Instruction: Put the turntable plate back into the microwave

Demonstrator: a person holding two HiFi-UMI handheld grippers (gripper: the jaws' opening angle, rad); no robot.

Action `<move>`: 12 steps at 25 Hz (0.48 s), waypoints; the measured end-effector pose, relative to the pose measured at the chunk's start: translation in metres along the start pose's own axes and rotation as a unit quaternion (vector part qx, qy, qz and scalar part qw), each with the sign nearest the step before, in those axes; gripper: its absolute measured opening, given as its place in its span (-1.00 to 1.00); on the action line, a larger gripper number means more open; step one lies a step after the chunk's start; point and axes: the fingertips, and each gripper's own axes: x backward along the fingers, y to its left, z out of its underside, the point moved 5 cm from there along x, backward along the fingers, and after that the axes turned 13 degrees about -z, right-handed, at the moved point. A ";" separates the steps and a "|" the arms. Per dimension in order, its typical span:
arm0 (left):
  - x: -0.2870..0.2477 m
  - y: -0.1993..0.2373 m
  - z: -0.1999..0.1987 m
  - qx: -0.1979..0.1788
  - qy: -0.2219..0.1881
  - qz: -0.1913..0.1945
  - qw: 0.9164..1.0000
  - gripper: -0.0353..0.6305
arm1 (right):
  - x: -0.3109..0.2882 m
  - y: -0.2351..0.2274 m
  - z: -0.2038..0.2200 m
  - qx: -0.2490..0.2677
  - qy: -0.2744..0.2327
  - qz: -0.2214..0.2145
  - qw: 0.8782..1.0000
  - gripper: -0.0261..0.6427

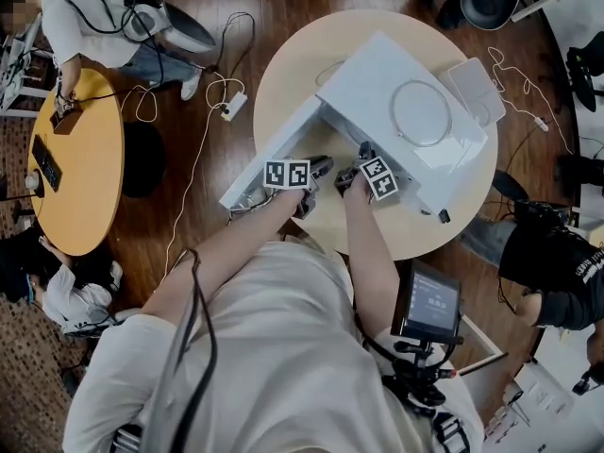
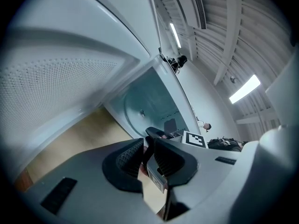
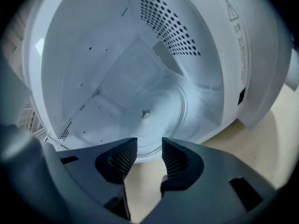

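Far left, a yellow round table (image 1: 85,159) with a seated person (image 1: 94,17), well apart from the work; then a white power strip (image 1: 234,106) on the wood floor, short of the beige round table (image 1: 283,69). Next, the microwave door (image 1: 269,154), standing wide open toward the table's near-left edge and walling off that side of the working space. Just right of it, the left gripper (image 2: 147,160), ribbed pads drawn close with only a narrow slit between them, nothing clamped, aimed past the door at the cavity. Close beside it, the right gripper (image 3: 149,157), jaws somewhat wider, empty, held over bare tabletop just outside the cavity's front lip. Ahead of those jaws, the glass turntable plate (image 3: 159,125), lying flat on the floor inside the microwave (image 1: 377,78), centred on its hub (image 3: 145,112) (near rim showing in the gap between the jaws, right rim clear of the side wall). Perforated vent holes (image 3: 168,22) on the upper wall. Open tabletop in front of the cavity mouth; only a thin strip of table beyond the oven's right side. Farther right, a small monitor (image 1: 429,302) and another person (image 1: 557,262).
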 end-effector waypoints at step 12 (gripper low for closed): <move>0.009 0.006 0.008 0.000 -0.001 -0.006 1.000 -0.73 | -0.007 0.009 0.026 0.200 0.123 -0.026 0.972 -0.50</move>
